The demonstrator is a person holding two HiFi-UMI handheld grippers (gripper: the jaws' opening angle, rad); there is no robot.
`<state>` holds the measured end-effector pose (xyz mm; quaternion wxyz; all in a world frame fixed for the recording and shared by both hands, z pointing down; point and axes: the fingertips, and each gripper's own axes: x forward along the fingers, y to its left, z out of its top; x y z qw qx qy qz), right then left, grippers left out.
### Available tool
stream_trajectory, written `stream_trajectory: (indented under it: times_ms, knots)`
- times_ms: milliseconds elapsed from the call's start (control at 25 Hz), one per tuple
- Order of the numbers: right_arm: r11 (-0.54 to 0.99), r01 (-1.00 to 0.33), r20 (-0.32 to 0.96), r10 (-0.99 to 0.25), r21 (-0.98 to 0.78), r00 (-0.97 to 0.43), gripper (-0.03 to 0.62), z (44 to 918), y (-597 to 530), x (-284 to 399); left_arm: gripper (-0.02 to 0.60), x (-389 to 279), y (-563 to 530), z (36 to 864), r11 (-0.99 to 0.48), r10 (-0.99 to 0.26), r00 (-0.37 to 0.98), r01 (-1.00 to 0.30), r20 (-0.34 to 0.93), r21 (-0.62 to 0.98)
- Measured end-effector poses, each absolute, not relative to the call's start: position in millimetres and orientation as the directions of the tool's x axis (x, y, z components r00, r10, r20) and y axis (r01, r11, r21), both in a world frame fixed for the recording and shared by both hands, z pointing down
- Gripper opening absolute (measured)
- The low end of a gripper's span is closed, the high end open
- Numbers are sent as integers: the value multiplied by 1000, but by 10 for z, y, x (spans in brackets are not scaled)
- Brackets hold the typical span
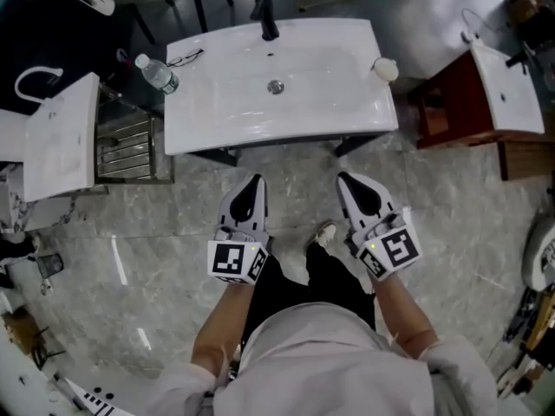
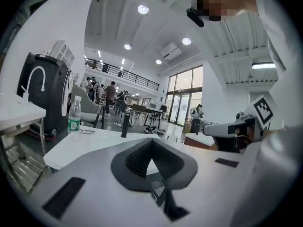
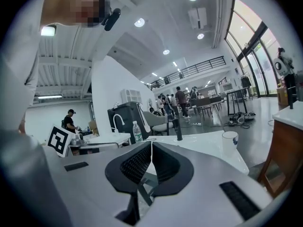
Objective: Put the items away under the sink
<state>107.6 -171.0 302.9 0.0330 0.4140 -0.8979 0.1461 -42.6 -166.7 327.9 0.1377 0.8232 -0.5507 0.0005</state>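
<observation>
A white sink (image 1: 347,102) with a black tap (image 1: 265,17) stands in front of me. On its left corner stand a clear water bottle (image 1: 157,73) and a pair of glasses (image 1: 184,58); a white cup (image 1: 385,69) sits on the right corner. In the left gripper view the bottle (image 2: 74,116) stands at the left, and in the right gripper view the cup (image 3: 230,141) shows at the right. My left gripper (image 1: 254,180) and right gripper (image 1: 344,178) hover side by side short of the sink's front edge, both shut and empty.
A metal rack (image 1: 126,148) and a white counter (image 1: 61,137) with a curved tap stand left of the sink. A brown cabinet (image 1: 451,102) with another basin is at the right. The person's shoe (image 1: 323,232) rests on the grey marble floor between the grippers.
</observation>
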Motion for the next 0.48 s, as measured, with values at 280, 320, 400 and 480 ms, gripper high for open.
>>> stream_trajectory:
  times_ms: [280, 320, 400, 480]
  knots:
    - [660, -722, 105, -719, -207, -687, 32, 2561, -1702, 1027, 3, -706, -1524, 2566, -323, -938, 340, -930, 75, 175]
    - [667, -717, 97, -714, -203, -693, 32, 2512, -1695, 1000, 2, -745, -1490, 2503, -316, -941, 331, -932, 66, 176]
    - [678, -708, 84, -708, -195, -701, 32, 2428, -1684, 956, 2, -783, -1419, 2413, -312, -944, 326, -933, 52, 179]
    - [686, -703, 77, -704, -188, -707, 32, 2372, -1661, 931, 3, -772, -1333, 2390, -320, -941, 334, -928, 48, 193]
